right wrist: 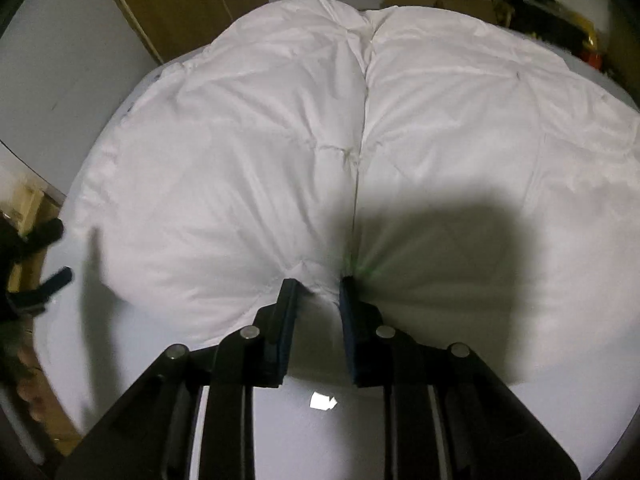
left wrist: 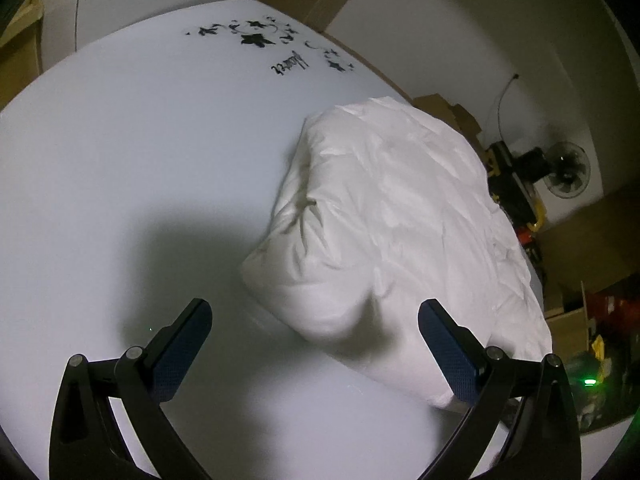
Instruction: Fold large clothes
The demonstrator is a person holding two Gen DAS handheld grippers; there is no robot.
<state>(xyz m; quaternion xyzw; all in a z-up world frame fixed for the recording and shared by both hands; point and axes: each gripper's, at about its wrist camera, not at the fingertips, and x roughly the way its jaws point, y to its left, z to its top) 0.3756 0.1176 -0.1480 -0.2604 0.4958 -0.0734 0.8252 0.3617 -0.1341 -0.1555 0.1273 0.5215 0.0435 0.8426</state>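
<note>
A puffy white quilted garment (right wrist: 280,152) lies on the white table (left wrist: 120,160), folded double along a centre seam. My right gripper (right wrist: 318,284) is shut on the garment's near edge, with a pinch of white fabric between its pads. My left gripper (left wrist: 316,316) hangs open just above the table. A corner of the white garment (left wrist: 384,216) lies ahead and right of it, with the right fingertip (left wrist: 434,312) close to the fabric and nothing between the fingers. At the left edge of the right wrist view the left gripper (right wrist: 40,256) shows as a dark blur.
Black star marks and handwriting (left wrist: 276,46) are on the far part of the table. Cardboard boxes (left wrist: 448,110) stand against the wall behind it. A fan (left wrist: 566,170) and cluttered tools are on the floor to the right. A small green light (left wrist: 589,381) glows there.
</note>
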